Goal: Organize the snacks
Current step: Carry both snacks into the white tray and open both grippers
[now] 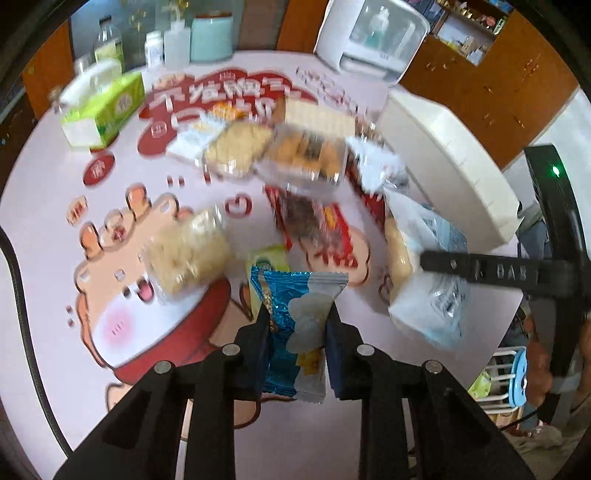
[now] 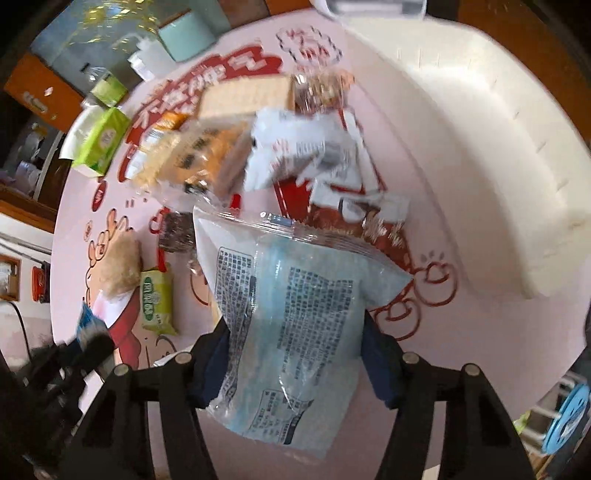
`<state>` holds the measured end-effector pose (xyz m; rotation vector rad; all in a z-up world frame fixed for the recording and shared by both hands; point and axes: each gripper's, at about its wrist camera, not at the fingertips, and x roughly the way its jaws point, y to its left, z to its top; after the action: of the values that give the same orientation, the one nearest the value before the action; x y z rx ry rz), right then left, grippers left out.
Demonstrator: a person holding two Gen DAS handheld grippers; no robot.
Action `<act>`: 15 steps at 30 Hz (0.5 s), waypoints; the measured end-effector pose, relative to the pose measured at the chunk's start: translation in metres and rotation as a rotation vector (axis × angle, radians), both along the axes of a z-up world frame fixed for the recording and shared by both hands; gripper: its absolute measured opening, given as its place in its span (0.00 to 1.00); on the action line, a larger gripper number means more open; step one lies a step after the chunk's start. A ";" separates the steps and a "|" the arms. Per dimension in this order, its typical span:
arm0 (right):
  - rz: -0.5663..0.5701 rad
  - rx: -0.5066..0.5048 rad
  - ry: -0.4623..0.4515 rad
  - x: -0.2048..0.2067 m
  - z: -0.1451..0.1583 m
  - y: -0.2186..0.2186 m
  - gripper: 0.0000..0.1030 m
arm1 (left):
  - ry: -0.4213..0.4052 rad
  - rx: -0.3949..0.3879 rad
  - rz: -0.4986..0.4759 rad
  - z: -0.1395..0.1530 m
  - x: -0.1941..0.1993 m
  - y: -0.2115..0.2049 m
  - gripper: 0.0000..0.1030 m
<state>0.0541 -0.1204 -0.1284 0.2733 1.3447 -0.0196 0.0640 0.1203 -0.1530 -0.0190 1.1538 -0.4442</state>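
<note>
My left gripper (image 1: 297, 317) is shut on a blue-and-white snack packet (image 1: 299, 328) and holds it above the pink cartoon table mat (image 1: 55, 206). My right gripper (image 2: 295, 332) is shut on a large pale-blue-and-white snack bag (image 2: 291, 325), which also shows in the left wrist view (image 1: 428, 266) with a right finger (image 1: 480, 271) across it. Several loose snacks lie on the mat: a puffed snack bag (image 1: 188, 251), a green packet (image 2: 157, 302), a red packet (image 1: 317, 229), wafers (image 1: 317, 118) and clear-wrapped biscuits (image 1: 303, 155). A white empty bin (image 2: 480, 147) lies at the right.
A green tissue box (image 1: 107, 107) stands at the mat's far left. Bottles (image 1: 107, 40) and a mint canister (image 1: 212, 37) stand at the back. A white appliance (image 1: 373, 33) stands at the back right. The table edge runs along the right, with a white rack (image 1: 506, 376) below it.
</note>
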 end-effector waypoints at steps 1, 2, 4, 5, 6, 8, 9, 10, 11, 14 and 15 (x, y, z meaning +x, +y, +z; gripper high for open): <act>0.008 -0.005 -0.019 -0.004 0.007 -0.002 0.62 | -0.015 -0.009 -0.003 0.007 -0.001 -0.003 0.23; 0.021 -0.012 -0.054 -0.008 0.020 -0.002 0.62 | -0.022 -0.014 -0.005 0.011 0.004 -0.008 0.23; 0.032 -0.032 -0.107 0.001 0.032 0.004 0.62 | -0.054 -0.031 -0.015 0.028 0.005 -0.015 0.23; 0.039 -0.050 -0.149 -0.002 0.047 0.003 0.62 | -0.070 -0.037 -0.020 0.036 0.005 -0.020 0.23; 0.041 -0.064 -0.178 -0.003 0.056 0.003 0.62 | -0.085 -0.041 -0.025 0.044 0.006 -0.025 0.23; 0.045 -0.092 -0.243 -0.004 0.076 -0.001 0.62 | -0.120 -0.047 -0.039 0.061 0.009 -0.039 0.23; 0.044 -0.102 -0.277 -0.005 0.087 -0.005 0.62 | -0.137 -0.048 -0.044 0.071 0.010 -0.046 0.23; 0.042 -0.111 -0.304 -0.004 0.095 -0.008 0.62 | -0.159 -0.050 -0.051 0.081 0.012 -0.055 0.23; 0.039 -0.125 -0.338 -0.004 0.105 -0.014 0.62 | -0.175 -0.051 -0.055 0.090 0.013 -0.063 0.23; 0.026 -0.172 -0.436 -0.001 0.130 -0.037 0.62 | -0.225 -0.055 -0.061 0.115 0.021 -0.092 0.23; 0.019 -0.185 -0.459 -0.001 0.136 -0.045 0.62 | -0.241 -0.058 -0.058 0.124 0.026 -0.106 0.23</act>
<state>0.0531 -0.1654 0.0079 0.0988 0.8822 -0.0609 0.0896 0.0148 -0.0286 0.0170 0.9063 -0.5166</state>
